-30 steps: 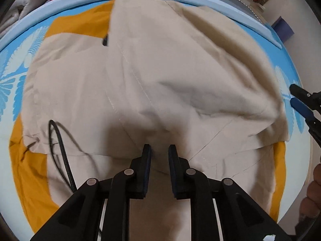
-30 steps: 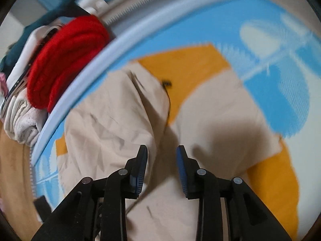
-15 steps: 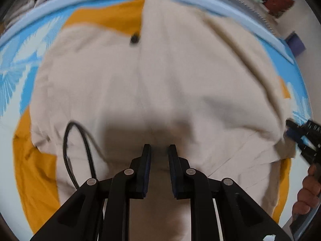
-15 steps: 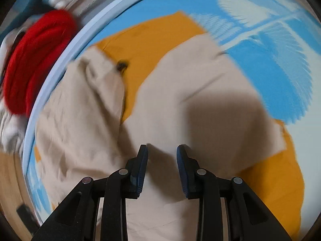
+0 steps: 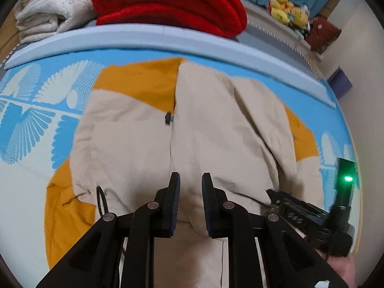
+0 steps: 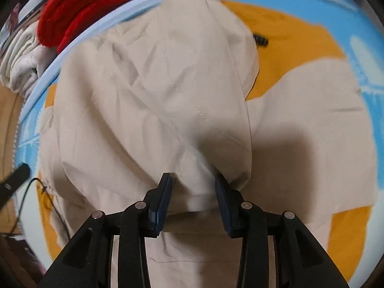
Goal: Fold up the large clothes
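Observation:
A large beige jacket with orange lining lies spread on a blue and white patterned mat; it also fills the right wrist view. My left gripper hovers just above the jacket's near middle, jaws a narrow gap apart, holding nothing. My right gripper is open with a raised fold of beige fabric between its fingers. The right gripper also shows at the right edge of the left wrist view. A black drawcord trails near the hem.
A light blue raised rim borders the mat at the far side. Behind it lie a red folded knit and a cream folded blanket. Plush toys sit at the back right.
The right gripper moved in from the jacket's right edge to the fold near the middle. The left gripper pulled back, so the far rim and piles came into view.

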`<state>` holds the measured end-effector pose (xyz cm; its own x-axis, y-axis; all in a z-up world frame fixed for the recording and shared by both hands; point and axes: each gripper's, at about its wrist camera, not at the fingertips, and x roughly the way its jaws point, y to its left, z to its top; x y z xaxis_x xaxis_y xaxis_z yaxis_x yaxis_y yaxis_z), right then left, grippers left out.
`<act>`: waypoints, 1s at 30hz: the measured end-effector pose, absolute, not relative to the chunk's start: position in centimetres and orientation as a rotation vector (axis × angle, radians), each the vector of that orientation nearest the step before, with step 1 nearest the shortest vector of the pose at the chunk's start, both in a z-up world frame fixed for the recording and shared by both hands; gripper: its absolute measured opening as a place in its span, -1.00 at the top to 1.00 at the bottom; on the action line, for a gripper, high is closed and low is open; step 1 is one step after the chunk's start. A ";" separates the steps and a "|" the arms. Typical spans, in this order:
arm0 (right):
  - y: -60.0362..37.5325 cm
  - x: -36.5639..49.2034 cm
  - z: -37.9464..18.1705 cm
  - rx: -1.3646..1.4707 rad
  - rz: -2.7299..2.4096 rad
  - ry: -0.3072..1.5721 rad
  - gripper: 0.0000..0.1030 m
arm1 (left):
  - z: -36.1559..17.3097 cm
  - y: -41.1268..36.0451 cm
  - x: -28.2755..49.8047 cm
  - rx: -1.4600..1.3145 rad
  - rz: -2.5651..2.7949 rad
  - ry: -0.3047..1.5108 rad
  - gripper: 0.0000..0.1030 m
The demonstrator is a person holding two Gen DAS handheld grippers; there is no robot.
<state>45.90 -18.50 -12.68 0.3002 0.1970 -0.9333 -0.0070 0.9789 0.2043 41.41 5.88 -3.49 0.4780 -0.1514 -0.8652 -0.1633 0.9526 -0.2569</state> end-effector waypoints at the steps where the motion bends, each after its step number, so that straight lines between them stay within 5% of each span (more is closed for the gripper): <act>1: -18.5 45.6 -11.6 0.206 0.161 1.206 0.25 | -3.3 5.6 41.4 -0.330 0.010 1.067 0.69; 4: -17.3 44.9 -9.5 0.190 0.253 1.085 0.22 | -2.9 5.9 40.5 -0.340 0.014 1.038 0.69; 7: -15.2 44.8 -14.4 0.080 0.296 1.316 0.09 | -2.2 6.3 40.1 -0.343 0.023 1.025 0.69; 10: -15.7 43.8 -13.2 0.057 0.230 1.262 0.10 | -1.1 5.8 39.4 -0.300 0.020 1.000 0.70; 21: -24.2 29.9 10.1 0.159 0.243 0.599 0.10 | 8.4 10.0 27.6 -0.197 -0.001 0.726 0.70; 26: -29.1 18.9 16.8 0.223 0.151 0.496 0.09 | 11.0 12.9 18.1 -0.247 -0.012 0.654 0.75; 28: -30.9 14.5 17.1 0.218 0.133 0.493 0.14 | 10.9 13.7 14.4 -0.248 -0.004 0.659 0.78; 30: -33.2 10.4 16.6 0.216 0.115 0.492 0.57 | 9.8 14.4 11.2 -0.258 0.018 0.683 0.79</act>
